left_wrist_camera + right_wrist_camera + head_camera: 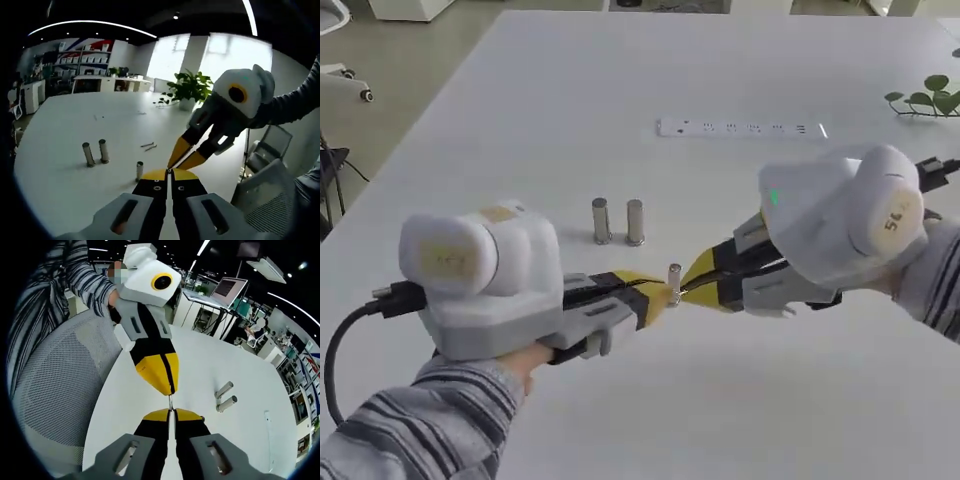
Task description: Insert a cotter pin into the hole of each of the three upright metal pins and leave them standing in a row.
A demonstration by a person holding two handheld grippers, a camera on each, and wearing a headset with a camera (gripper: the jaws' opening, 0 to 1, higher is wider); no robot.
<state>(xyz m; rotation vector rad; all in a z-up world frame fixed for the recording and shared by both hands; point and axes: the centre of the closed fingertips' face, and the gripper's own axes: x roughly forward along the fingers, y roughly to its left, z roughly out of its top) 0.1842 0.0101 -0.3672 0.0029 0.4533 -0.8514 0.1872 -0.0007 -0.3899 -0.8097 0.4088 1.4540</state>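
Two upright metal pins (601,220) (635,222) stand side by side mid-table. A third metal pin (674,272) stands alone just behind the spot where both gripper tips meet. My right gripper (170,411) is shut on a thin cotter pin (170,402) that sticks out toward the left gripper's yellow tip. My left gripper (170,172) is shut, its tip against that pin's far end; whether it pinches it is hidden. In the left gripper view the lone pin (139,171) is left of the tips, and the pair (88,154) (104,150) stands farther left.
A white power strip (740,128) lies at the back of the table, with plant leaves (925,98) at the far right edge. Two loose cotter pins (147,146) lie beyond the lone pin. A mesh chair (50,390) stands beside the table edge.
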